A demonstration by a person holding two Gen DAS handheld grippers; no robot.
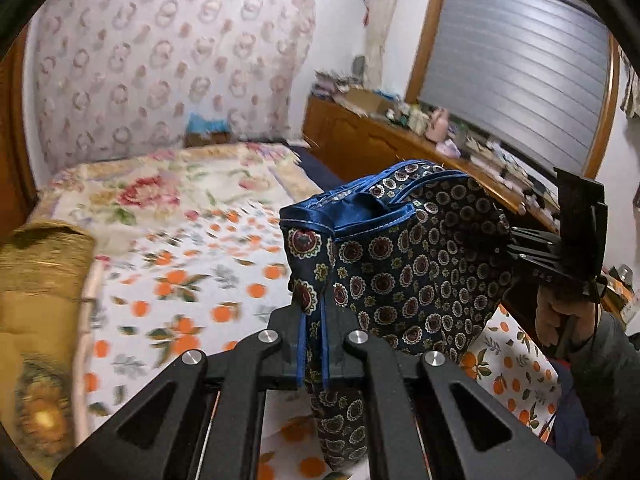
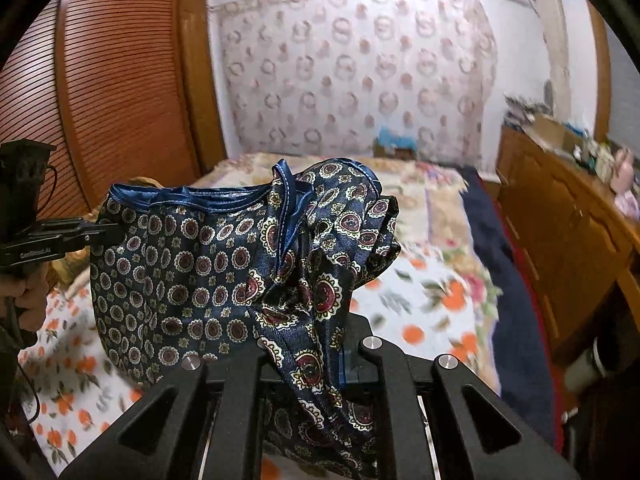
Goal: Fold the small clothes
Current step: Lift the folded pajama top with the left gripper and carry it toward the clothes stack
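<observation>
Silky navy medallion-print garment [image 1: 404,264], glossy blue piping, hangs bunched in air above bed [image 1: 192,280]. Left claw [image 1: 314,344] clamped on garment's edge at 6 o'clock; right claw [image 2: 316,354] likewise pinching garment. Right view alone shows slatted wooden wardrobe [image 2: 116,80] at 10 o'clock.

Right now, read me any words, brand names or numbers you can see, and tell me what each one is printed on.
"GAS": partial, unsure, on the right gripper body in the left wrist view.
Pale brand lettering on the left gripper body in the right wrist view: too blurred to read.
Patterned garment: no lettering, only medallion print.
Items on the wooden dresser: too small and blurred.
</observation>
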